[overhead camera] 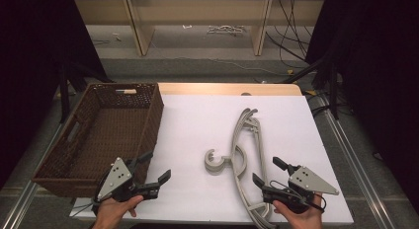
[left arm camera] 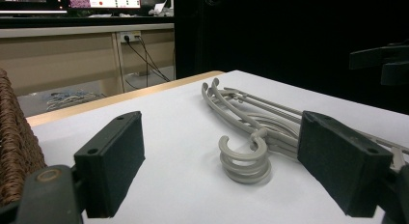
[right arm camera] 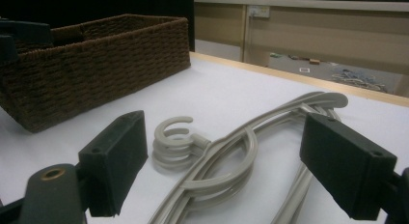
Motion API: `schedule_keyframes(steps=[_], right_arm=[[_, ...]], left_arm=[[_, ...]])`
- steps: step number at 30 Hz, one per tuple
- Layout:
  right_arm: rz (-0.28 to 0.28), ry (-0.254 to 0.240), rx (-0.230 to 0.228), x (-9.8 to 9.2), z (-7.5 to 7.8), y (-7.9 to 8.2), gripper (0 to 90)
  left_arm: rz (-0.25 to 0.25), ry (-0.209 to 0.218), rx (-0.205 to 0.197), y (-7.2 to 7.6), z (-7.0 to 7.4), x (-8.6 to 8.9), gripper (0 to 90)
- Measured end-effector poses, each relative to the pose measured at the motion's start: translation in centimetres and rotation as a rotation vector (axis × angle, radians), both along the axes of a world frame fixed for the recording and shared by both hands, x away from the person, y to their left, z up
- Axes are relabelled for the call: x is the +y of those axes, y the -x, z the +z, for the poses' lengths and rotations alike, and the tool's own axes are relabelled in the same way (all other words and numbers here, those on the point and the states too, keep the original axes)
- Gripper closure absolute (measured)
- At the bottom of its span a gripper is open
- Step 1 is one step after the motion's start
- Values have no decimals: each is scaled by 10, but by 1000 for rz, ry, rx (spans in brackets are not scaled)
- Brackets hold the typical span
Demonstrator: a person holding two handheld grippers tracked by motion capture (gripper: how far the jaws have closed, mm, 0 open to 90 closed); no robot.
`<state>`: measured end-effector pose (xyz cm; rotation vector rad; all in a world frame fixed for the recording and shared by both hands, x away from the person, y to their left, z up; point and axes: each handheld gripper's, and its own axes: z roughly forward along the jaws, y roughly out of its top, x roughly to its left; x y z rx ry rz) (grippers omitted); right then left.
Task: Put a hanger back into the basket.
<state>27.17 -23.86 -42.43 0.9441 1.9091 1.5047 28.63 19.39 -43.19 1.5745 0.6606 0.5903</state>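
A: Starting with the biggest, what's there?

B: The white counter [overhead camera: 197, 125], with a brown wicker basket [overhead camera: 106, 128] standing on its left part.

A: And the hangers?

B: A stack of grey plastic hangers [overhead camera: 244, 155] lies flat on the counter's right half, hooks curled toward the middle, well apart from the basket.

A: The tools?

B: The left hand-held gripper [overhead camera: 150, 167] sits at the near edge, just beside the basket's near corner, jaws wide apart, nothing between them. The right hand-held gripper [overhead camera: 269, 172] is at the stack's near end, jaws spread, gripping nothing; whether it touches the hangers I cannot tell.
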Motion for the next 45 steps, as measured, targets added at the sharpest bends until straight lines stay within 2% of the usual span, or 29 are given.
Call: schedule_keyframes(steps=[9,12,13,14,16,19,20,24,26,27,28,30,31,33,34,35,39,43,45], right_arm=[[-8,7,-1,1,1,-1,196],[-8,41,34,1,1,0,212],[-9,38,33,2,0,-1,224],[-5,73,70,4,0,-2,248],[1,82,86,4,1,-2,250],[10,152,120,12,5,-3,266],[20,193,132,18,8,-5,277],[30,230,172,26,12,-9,284],[47,273,216,33,15,-13,295],[50,292,221,36,16,-16,304],[60,332,251,44,17,-19,311],[69,348,256,46,16,-20,319],[77,370,286,52,16,-22,319],[98,418,304,58,14,-25,322],[95,440,351,62,13,-25,323],[103,474,359,65,11,-26,339],[146,520,417,71,3,-31,371],[151,556,454,75,-5,-36,402],[165,581,492,77,-9,-40,407]], left_arm=[[-3,-11,-3,0,0,-1,168],[-3,-6,5,1,0,-1,168],[-1,-4,5,1,0,-2,168],[-2,-6,4,0,0,-2,168],[-2,-13,4,0,-1,-1,168],[-2,-8,6,0,0,-2,168],[-3,-14,3,0,0,-1,168],[0,-14,1,0,0,-1,168],[-1,-17,2,0,0,-1,168],[-1,-18,3,0,0,-1,168],[1,-16,2,-1,0,-1,168],[1,-15,5,-1,0,-1,168],[1,-17,4,-1,0,-1,168],[3,-10,10,0,-1,-1,168],[3,-9,9,0,0,-1,168],[2,-11,8,0,0,0,168],[-2,-18,4,0,0,-1,169],[-5,-19,10,0,-1,-2,169],[-6,-15,17,0,-1,-1,171]])
